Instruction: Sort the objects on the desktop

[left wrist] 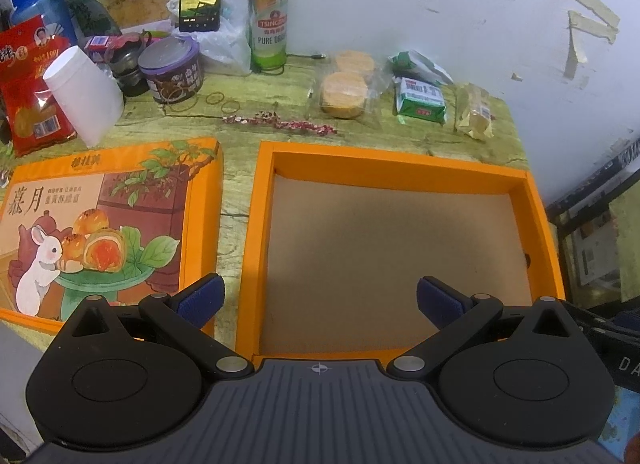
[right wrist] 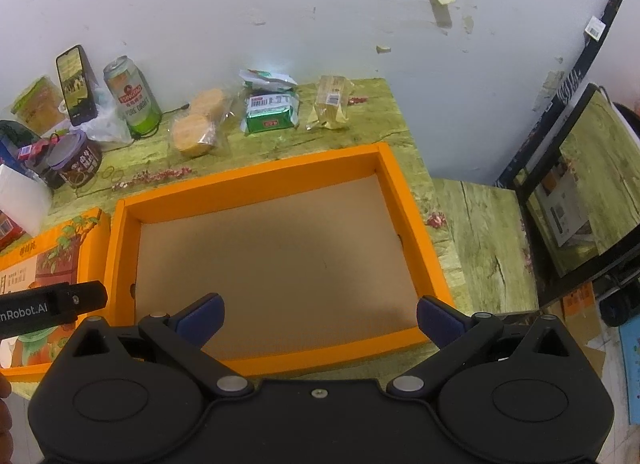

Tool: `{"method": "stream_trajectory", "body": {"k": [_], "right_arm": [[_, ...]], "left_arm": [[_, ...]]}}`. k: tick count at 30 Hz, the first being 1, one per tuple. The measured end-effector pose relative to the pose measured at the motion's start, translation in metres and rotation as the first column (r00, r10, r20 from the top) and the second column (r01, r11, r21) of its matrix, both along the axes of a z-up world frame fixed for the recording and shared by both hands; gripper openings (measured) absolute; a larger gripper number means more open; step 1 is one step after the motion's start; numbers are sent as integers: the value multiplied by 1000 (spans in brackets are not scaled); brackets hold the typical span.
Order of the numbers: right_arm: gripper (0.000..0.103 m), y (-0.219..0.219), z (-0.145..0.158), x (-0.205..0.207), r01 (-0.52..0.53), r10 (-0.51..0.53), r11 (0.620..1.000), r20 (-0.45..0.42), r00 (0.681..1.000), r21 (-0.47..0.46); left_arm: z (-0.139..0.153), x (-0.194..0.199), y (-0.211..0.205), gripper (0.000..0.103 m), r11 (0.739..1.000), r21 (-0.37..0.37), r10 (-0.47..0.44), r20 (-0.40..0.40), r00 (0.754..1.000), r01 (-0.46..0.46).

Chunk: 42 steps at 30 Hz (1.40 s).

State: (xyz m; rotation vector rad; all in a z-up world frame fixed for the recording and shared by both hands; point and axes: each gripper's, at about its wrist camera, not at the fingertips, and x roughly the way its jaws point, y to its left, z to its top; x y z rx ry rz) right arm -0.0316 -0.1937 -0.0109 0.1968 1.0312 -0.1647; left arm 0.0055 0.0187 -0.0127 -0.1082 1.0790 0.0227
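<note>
We hold left gripper (left wrist: 319, 298) and right gripper (right wrist: 319, 316) wide, empty, above the empty orange cardboard box (right wrist: 256, 180). Wrapped snack packets (right wrist: 271, 114) lie far, by the wall; we reach over the far rim, grip one packet centrally.

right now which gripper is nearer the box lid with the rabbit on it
Left. The left gripper hangs by the lid; the right gripper is over the open box, farther right.

Empty orange box (left wrist: 400, 168), wrapped pastries (left wrist: 344, 94) and green packet (left wrist: 420, 100) behind
</note>
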Motion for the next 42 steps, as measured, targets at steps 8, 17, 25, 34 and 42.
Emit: {"method": "stream_trajectory", "body": {"k": [8, 17, 25, 34, 42], "right_arm": [[103, -3, 0, 10, -3, 3, 1000, 3, 1000, 1], [103, -6, -1, 21, -13, 13, 1000, 7, 1000, 8], [103, -13, 1, 33, -15, 15, 1000, 33, 999, 14], [103, -54, -11, 51, 13, -12, 1000, 147, 989, -10], [103, -92, -51, 68, -6, 6, 1000, 125, 992, -7]], "left_arm": [[0, 9, -3, 103, 1000, 8, 0, -1, 1000, 0], [-1, 18, -6, 103, 1000, 17, 12, -3, 1000, -12], [-3, 28, -1, 103, 999, 38, 10, 62, 998, -12], [-37, 49, 26, 103, 999, 13, -35, 146, 989, 33], [-83, 58, 49, 103, 1000, -25, -8, 52, 999, 9]]}}
